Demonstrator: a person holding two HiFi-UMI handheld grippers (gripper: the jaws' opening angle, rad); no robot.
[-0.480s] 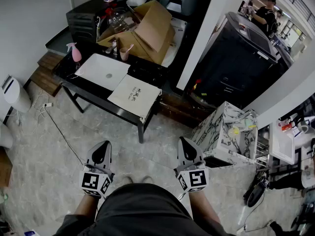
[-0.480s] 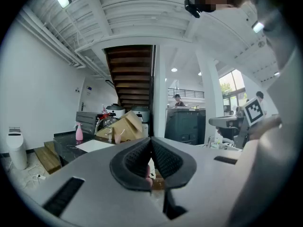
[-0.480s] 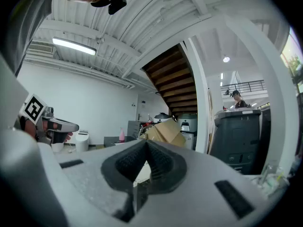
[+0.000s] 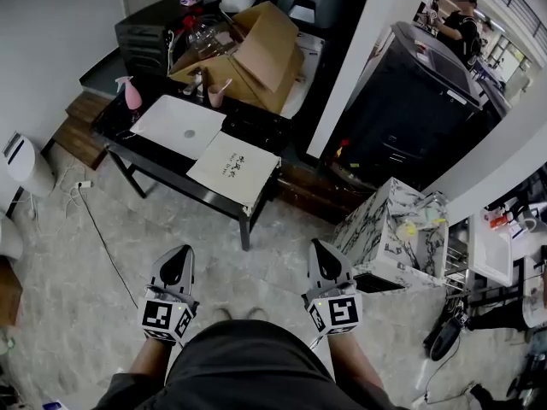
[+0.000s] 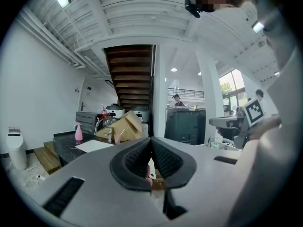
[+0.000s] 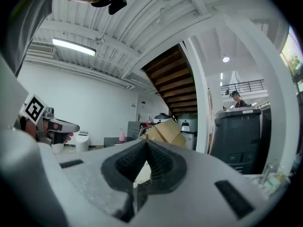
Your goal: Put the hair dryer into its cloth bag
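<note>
We hold left gripper [image 4: 179, 258] and right gripper [image 4: 321, 254], both closed and empty (held level), well short of the black table [image 4: 253, 125] bearing a cream cloth bag [image 4: 232, 167].

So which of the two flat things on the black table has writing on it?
The cream one, nearer you; the white one shows only a dot.

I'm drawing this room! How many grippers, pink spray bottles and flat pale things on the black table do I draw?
Grey grippers, jaws shut: 2 (left gripper, right gripper)
Pink spray bottle: 1
Flat pale things on black table: 2 (white sheet, cream cloth bag)
Total: 5
</note>
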